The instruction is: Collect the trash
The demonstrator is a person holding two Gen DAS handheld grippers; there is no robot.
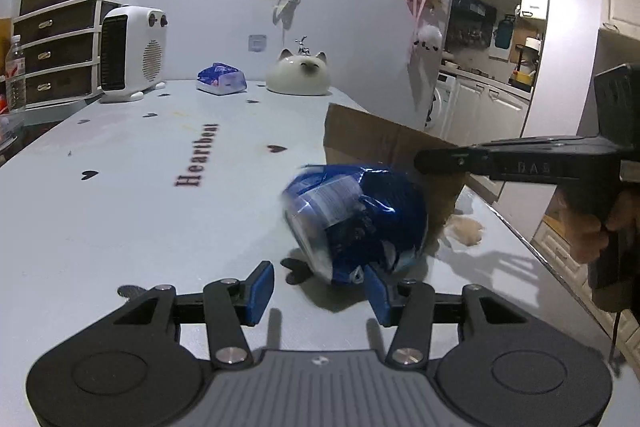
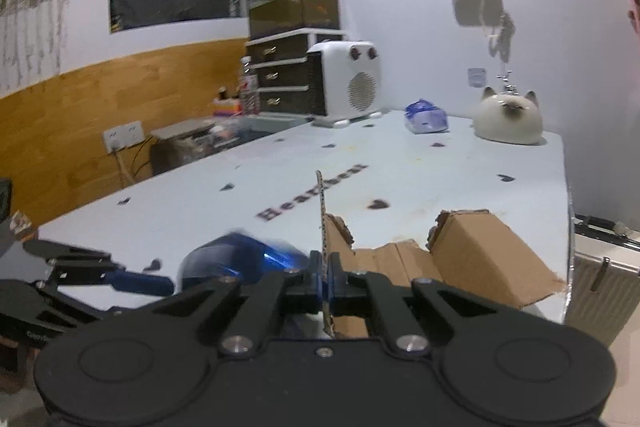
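A crumpled blue plastic wrapper [image 1: 354, 219] lies on the pale blue table, blurred, just beyond my left gripper [image 1: 318, 291], which is open; its right pad touches the wrapper's near edge. The wrapper also shows in the right wrist view [image 2: 240, 259]. A brown cardboard box [image 1: 384, 147] with open flaps stands behind the wrapper. My right gripper [image 2: 326, 277] is shut on one upright flap of the cardboard box [image 2: 480, 255], seen edge-on. The right gripper also shows in the left wrist view [image 1: 420, 163], against the box.
At the table's far end stand a white heater [image 1: 132, 53], a blue-white tissue pack [image 1: 222, 79] and a white cat-shaped ornament [image 1: 300, 77]. A drawer unit [image 1: 56, 55] stands to the left. The table's right edge [image 1: 520, 231] drops to the kitchen floor.
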